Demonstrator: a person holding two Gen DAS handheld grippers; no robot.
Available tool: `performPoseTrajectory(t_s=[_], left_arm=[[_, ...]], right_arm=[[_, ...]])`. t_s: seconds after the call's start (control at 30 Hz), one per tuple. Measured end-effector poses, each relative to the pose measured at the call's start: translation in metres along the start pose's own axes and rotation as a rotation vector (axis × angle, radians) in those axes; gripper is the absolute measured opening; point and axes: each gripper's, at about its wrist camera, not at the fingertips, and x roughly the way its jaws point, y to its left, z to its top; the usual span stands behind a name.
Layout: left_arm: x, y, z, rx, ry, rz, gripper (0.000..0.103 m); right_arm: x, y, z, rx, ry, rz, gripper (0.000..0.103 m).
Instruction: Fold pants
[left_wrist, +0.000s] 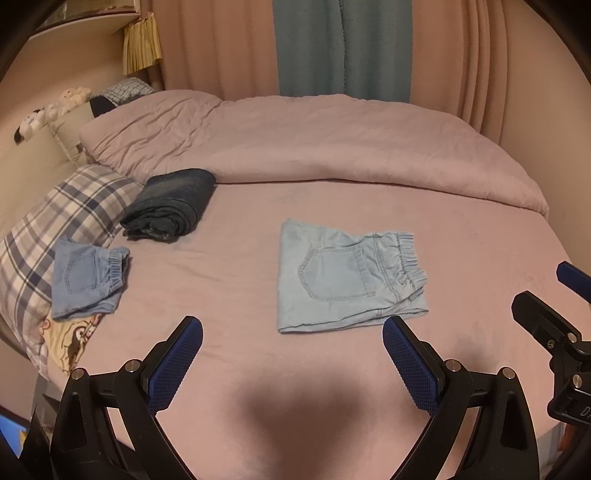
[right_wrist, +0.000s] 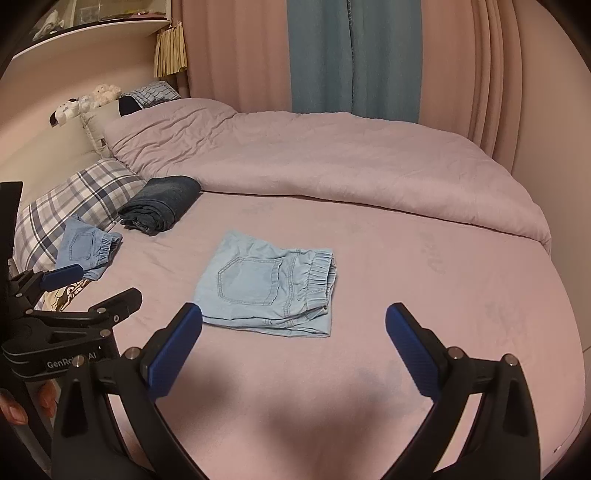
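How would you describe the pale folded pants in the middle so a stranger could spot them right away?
Start at the big pink bed and look at its open middle, in front of the rumpled duvet. The light blue pants lie there alone, folded into a flat square, back pocket up. The other two pairs, one dark and one deeper blue, sit by the plaid pillow.

The folded pants (left_wrist: 347, 275) lie flat near the middle of the bed (left_wrist: 258, 369), closer to its front edge, waistband toward the right edge. Toward the left edge, a rolled pair of jeans (left_wrist: 171, 203) sits just beside a pillow (left_wrist: 70, 210), and a smaller folded pair (left_wrist: 86, 277) rests partly on that pillow (perhaps overhanging it). A duvet (left_wrist: 332, 147) is bunched along the far edge, behind everything.
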Motion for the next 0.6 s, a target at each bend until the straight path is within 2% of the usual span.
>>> performPoseTrajectory(t_s=[0.6], left_arm=[[0.0004, 0.0000, -0.0003, 0.002, -0.002, 0.013, 0.098]], right_arm=[[-0.0004, 0.0009, -0.0027, 0.002, 0.000, -0.013, 0.101]])
